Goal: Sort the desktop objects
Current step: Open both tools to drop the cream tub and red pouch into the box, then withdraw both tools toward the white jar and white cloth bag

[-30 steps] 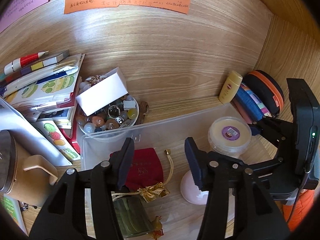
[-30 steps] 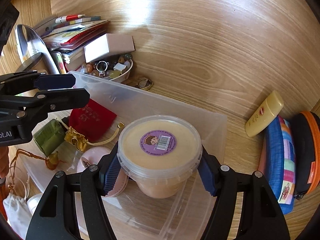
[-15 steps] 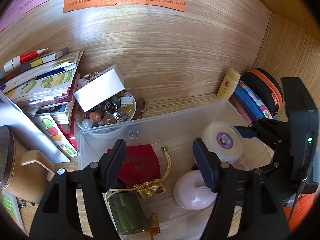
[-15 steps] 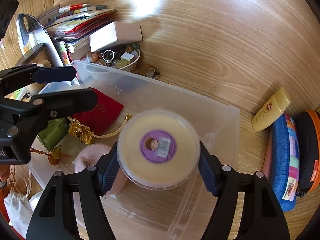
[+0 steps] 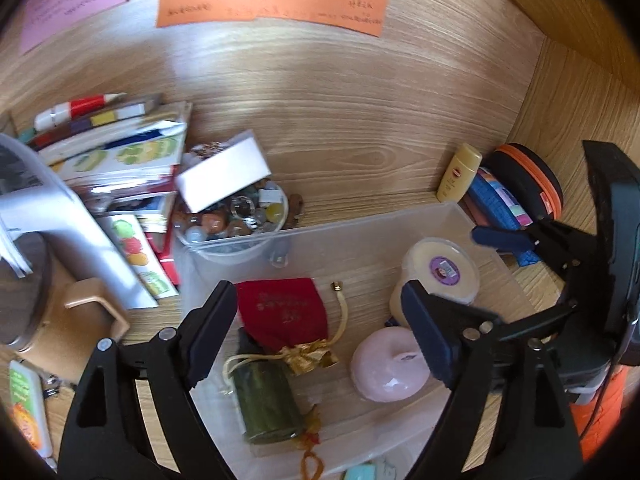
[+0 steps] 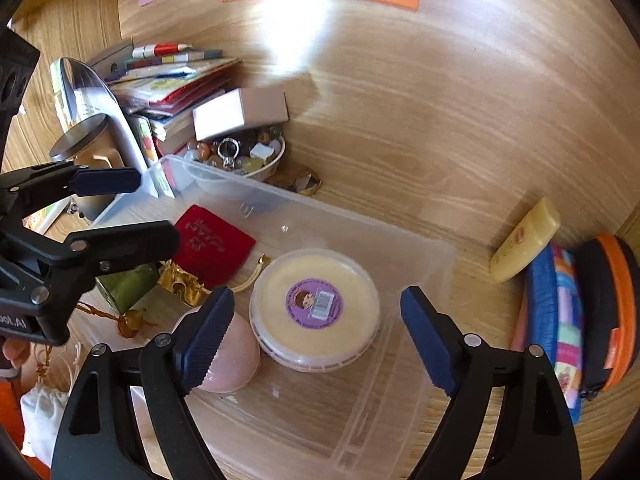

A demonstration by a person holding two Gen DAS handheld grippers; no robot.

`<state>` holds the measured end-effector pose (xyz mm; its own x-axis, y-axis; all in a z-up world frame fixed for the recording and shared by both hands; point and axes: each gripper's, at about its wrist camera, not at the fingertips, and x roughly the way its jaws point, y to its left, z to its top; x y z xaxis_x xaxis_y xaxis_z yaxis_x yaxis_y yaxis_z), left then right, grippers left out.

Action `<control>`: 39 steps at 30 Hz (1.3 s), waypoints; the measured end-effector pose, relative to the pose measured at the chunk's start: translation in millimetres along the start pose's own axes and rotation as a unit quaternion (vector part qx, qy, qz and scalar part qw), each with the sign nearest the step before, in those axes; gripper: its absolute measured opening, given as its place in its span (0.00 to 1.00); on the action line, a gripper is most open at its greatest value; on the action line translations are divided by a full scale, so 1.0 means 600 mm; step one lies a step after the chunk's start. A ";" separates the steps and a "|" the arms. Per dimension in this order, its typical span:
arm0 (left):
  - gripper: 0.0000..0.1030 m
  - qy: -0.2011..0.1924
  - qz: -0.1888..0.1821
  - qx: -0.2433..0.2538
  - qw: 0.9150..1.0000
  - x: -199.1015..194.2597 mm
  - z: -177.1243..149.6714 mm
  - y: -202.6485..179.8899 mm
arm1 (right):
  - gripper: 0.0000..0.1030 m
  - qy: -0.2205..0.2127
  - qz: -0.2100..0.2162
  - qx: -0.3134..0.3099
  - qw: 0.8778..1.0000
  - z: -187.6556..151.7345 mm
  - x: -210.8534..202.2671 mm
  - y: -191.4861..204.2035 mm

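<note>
A clear plastic bin (image 6: 424,264) (image 5: 360,224) lies on the wooden desk. In it stand a round cream tub with a purple label (image 6: 316,308) (image 5: 440,276), a pink egg-shaped object (image 6: 228,352) (image 5: 388,368), a red pouch (image 6: 212,244) (image 5: 284,312) and a green pouch (image 5: 264,400) (image 6: 128,284). My right gripper (image 6: 316,336) is open above and behind the tub, not touching it. My left gripper (image 5: 320,332) is open and empty over the bin's left half.
A bowl of beads (image 5: 236,220) with a white box (image 5: 224,176) on it stands behind the bin. Books (image 5: 120,152) and a mug (image 5: 48,312) are left. A yellow bottle (image 6: 524,240) and zip cases (image 6: 580,320) are right.
My right gripper lowered the cream tub into the bin, opened and let go, then drew back. My left gripper opened wider and pulled back slightly.
</note>
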<state>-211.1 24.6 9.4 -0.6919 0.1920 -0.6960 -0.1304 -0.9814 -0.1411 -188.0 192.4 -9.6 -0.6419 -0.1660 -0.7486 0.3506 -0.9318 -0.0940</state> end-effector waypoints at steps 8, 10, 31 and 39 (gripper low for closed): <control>0.90 -0.017 0.012 -0.004 1.000 -0.056 -0.009 0.015 | 0.81 -0.034 0.001 -0.006 0.999 0.008 -0.055 0.007; 0.91 -0.021 0.018 0.003 1.000 -0.069 -0.014 0.013 | 0.81 -0.044 0.000 -0.009 0.999 0.007 -0.073 0.011; 0.92 -0.030 0.037 0.039 0.998 -0.150 -0.111 -0.001 | 0.85 -0.079 -0.011 -0.055 0.995 -0.083 -0.169 0.090; 0.92 -0.018 0.045 0.034 0.998 -0.156 -0.148 0.008 | 0.85 -0.076 0.003 -0.060 0.995 -0.105 -0.172 0.117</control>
<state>-84.1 2.3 11.5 -0.7281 0.1034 -0.6776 -0.1133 -0.9931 -0.0297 -54.1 164.5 19.7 -0.7321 -0.2278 -0.6420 0.4288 -0.8864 -0.1745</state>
